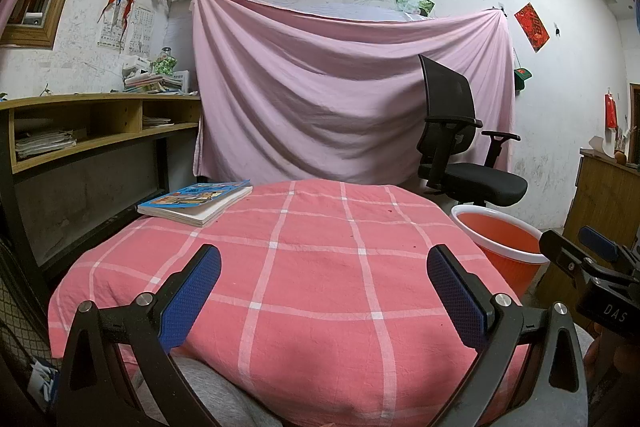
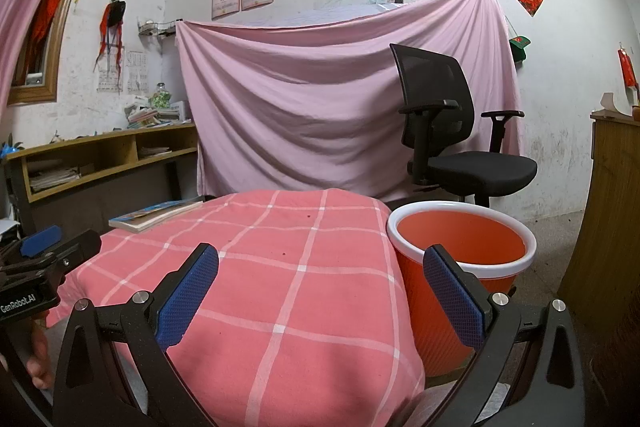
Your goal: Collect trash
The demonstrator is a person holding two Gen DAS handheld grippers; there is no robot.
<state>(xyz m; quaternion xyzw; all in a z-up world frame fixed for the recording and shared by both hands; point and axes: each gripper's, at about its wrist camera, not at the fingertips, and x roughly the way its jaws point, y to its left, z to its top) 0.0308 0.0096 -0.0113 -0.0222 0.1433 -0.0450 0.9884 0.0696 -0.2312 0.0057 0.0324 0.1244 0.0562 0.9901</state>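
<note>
Pink sheet [image 1: 340, 87] hangs on the back wall, black office chair [image 1: 460, 147] in front of it. Left wrist view: my left gripper [image 1: 324, 291] hovers over the bench's red checked cloth [image 1: 312, 259], jaws wide apart, holding nothing. Book [image 1: 198, 201] lies at the cloth's far left corner. Orange bin [image 1: 504, 247] stands just off the bench's right edge.

Right wrist view: my right gripper [image 2: 320, 289] also has jaws spread wide, nothing gripped. Bin [image 2: 460, 243] sits just beside the cloth [image 2: 280, 267], behind my right finger. No trash visible on the cloth.
</note>
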